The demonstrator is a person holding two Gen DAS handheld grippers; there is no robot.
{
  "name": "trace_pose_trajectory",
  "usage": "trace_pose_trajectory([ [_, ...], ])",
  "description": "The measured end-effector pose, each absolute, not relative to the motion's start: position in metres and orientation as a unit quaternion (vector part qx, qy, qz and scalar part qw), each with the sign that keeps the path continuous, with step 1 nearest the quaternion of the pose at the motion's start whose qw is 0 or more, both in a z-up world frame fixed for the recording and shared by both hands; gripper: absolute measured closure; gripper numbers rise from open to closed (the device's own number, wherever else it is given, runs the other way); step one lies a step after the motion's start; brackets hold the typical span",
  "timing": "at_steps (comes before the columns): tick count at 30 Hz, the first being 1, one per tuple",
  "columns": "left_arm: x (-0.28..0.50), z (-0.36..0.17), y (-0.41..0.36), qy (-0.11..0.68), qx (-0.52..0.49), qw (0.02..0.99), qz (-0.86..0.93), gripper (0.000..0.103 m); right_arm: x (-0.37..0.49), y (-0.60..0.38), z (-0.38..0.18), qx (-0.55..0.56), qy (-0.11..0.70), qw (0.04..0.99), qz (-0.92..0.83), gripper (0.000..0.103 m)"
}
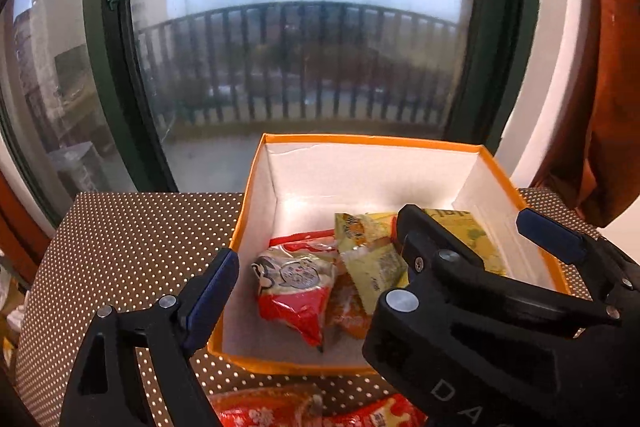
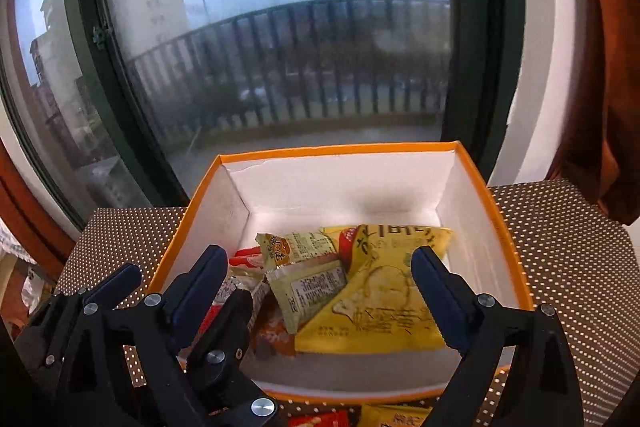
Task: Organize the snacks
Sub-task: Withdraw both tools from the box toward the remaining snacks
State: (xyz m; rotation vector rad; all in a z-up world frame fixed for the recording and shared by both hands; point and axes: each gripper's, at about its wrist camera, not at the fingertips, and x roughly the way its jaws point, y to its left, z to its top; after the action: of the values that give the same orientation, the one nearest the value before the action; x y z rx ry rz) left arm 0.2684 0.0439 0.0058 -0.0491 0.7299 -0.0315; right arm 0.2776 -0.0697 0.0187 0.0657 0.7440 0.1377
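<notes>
Snacks are partly sorted; several crinkly foil packets (image 2: 372,291) lie inside the orange-rimmed white cardboard box (image 2: 340,151); both the left gripper (image 1: 316,255) and right gripper (image 2: 320,279) gape empty above it; red packets (image 1: 304,411) remain on the dotted tabletop (image 1: 132,243).

A dotted brown counter (image 1: 132,239) fills the lower frame. Behind it, a green-framed window (image 1: 108,75) shows a balcony railing (image 1: 304,67); an orange curtain (image 1: 608,99) hangs at right.

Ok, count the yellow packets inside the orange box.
3. A large yellow bag on the right, a small pale-yellow packet overlapping its left edge, and a small yellow packet just behind that. Others may be hidden underneath.
</notes>
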Motion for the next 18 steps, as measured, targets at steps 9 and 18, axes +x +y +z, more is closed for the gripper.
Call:
trace_pose_trajectory([
  [9,0.233,0.014,0.036,0.333,-0.035,0.942,-0.014,0.015,0.241,-0.076,0.032,0.019,0.336,0.939,0.073,0.008],
  [18,0.197,0.019,0.017,0.314,-0.041,0.948,-0.035,0.015,0.207,-0.089,0.042,0.016,0.313,0.947,0.076,0.008],
])
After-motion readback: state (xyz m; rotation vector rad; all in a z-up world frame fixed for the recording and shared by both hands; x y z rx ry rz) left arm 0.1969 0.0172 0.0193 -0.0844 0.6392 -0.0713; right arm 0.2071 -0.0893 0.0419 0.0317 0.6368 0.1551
